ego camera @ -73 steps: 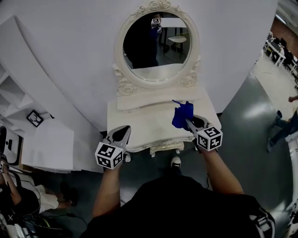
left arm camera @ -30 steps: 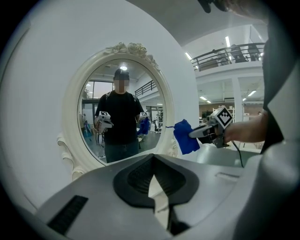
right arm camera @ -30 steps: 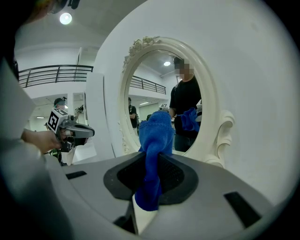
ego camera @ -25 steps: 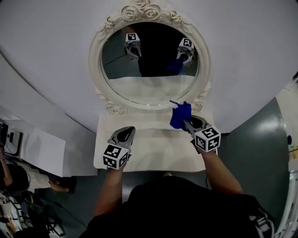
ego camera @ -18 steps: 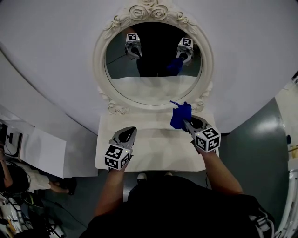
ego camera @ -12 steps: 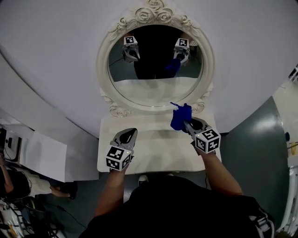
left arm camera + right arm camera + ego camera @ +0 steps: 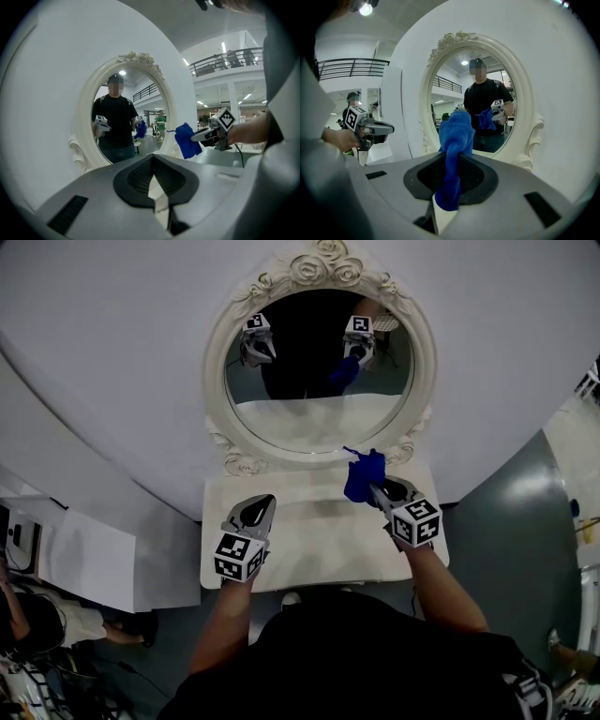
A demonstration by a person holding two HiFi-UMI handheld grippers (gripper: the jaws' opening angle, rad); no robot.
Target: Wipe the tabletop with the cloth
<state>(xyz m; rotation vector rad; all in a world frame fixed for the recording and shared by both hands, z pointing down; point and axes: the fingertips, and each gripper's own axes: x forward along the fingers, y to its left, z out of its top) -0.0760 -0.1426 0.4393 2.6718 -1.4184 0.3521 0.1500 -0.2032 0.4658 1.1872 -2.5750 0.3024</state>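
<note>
A blue cloth [image 7: 365, 476] [image 7: 454, 140] [image 7: 188, 139] hangs bunched from my right gripper [image 7: 377, 489] [image 7: 451, 183], which is shut on it above the right back part of the white tabletop [image 7: 319, 540]. My left gripper [image 7: 255, 510] [image 7: 153, 187] hovers over the left front of the tabletop, jaws shut with nothing between them. The cloth is held in the air, near the mirror's lower right frame.
An oval mirror [image 7: 319, 371] in an ornate white frame stands at the back of the dressing table against a white wall; it reflects me and both grippers. A white cabinet [image 7: 89, 559] stands to the left. Grey floor surrounds the table.
The view has drifted slightly, so the mirror sits higher and more to the right in the frame. Both grippers hold nearly the same places over the table, cloth still gripped.
</note>
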